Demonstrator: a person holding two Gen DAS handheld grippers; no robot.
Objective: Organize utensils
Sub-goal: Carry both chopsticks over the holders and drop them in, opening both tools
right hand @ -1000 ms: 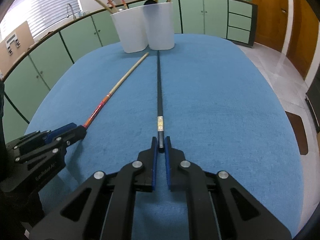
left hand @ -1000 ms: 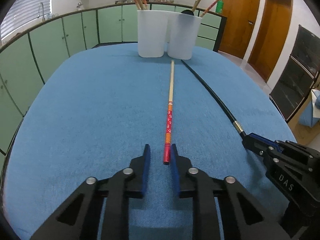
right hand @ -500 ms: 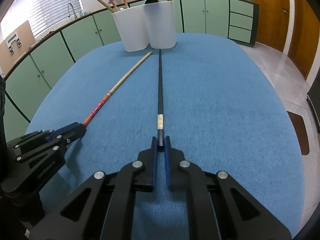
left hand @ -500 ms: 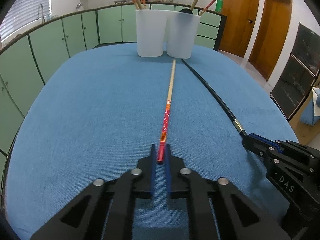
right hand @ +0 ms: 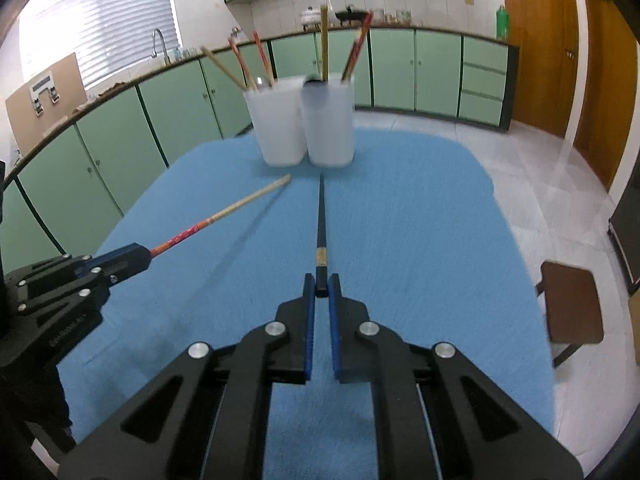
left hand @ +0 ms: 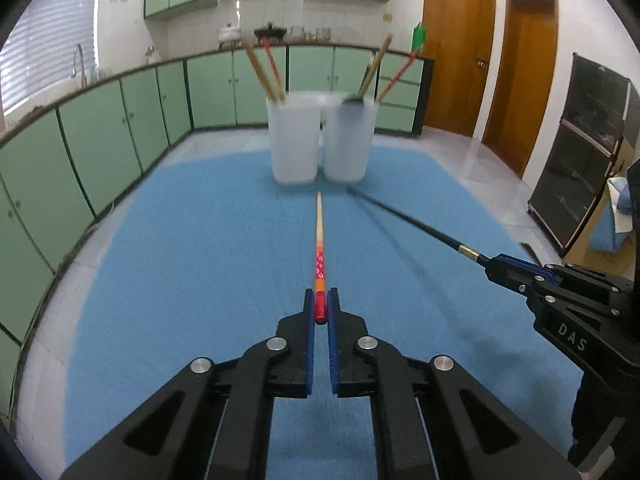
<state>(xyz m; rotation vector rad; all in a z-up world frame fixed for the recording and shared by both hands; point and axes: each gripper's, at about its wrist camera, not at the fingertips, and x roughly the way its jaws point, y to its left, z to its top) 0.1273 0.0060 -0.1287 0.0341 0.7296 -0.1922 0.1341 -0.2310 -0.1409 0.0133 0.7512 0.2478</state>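
Clamped between the blue pads of the left gripper (left hand: 320, 306) is the red butt end of a wooden chopstick (left hand: 319, 240), the jaws closed tight on it with only the stick's width between them. From there the chopstick runs straight ahead, red patterned band first, then an orange ring, then bare pale wood to its tip, which lies short of the cups; it hangs above the blue cloth (left hand: 192, 264), throwing a faint shadow on it. Off to the right side, the right gripper (right hand: 321, 288) is likewise pinched shut on the end of a black chopstick (right hand: 321, 220), which has a small gold band just ahead of the pads and points toward the same cups. In the right wrist view the wooden chopstick slants in from the left, its tip just beside the black one's tip.

Farther on, two translucent white cups stand touching each other near the far edge of the cloth: the left cup (left hand: 295, 140) holds several wooden and red chopsticks leaning left, and the right cup (left hand: 350, 140) holds more chopsticks and a dark spoon-like utensil. Behind them, green cabinets (left hand: 120, 120) curve round the room, and brown doors (left hand: 458, 48) stand at the right.
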